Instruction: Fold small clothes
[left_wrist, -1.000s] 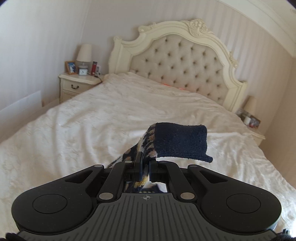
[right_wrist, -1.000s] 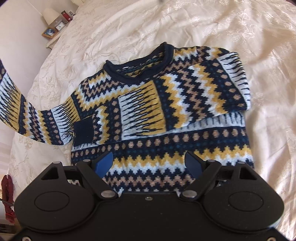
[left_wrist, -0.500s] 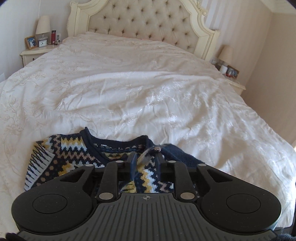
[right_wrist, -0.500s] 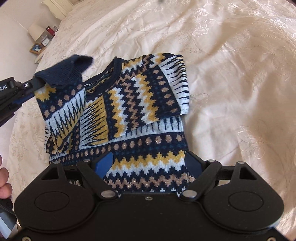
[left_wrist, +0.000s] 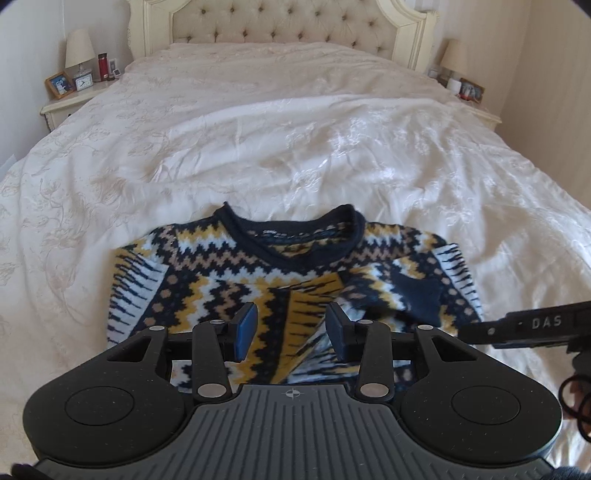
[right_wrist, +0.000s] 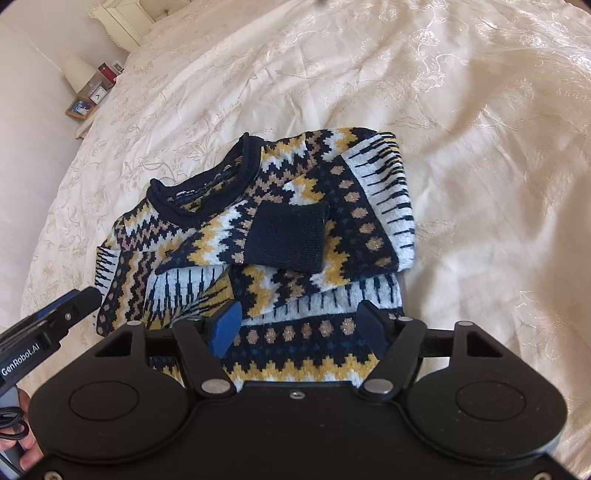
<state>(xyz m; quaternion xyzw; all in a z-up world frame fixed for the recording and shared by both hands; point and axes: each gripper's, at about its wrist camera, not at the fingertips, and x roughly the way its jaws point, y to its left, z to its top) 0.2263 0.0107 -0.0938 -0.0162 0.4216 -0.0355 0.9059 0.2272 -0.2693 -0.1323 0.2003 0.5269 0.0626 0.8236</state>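
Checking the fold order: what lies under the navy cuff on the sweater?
The navy cuff rests on the patterned sweater, over the other sleeve folded across its chest. Beneath is the cream bedspread; whatever the cuff itself covers stays hidden.

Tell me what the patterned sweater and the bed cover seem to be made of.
The sweater looks like a chunky knit, wool or acrylic: visible stitches and a ribbed navy cuff. The bed cover seems a smooth woven fabric with slight sheen and embroidered floral tracery, possibly satin-like cotton or polyester.
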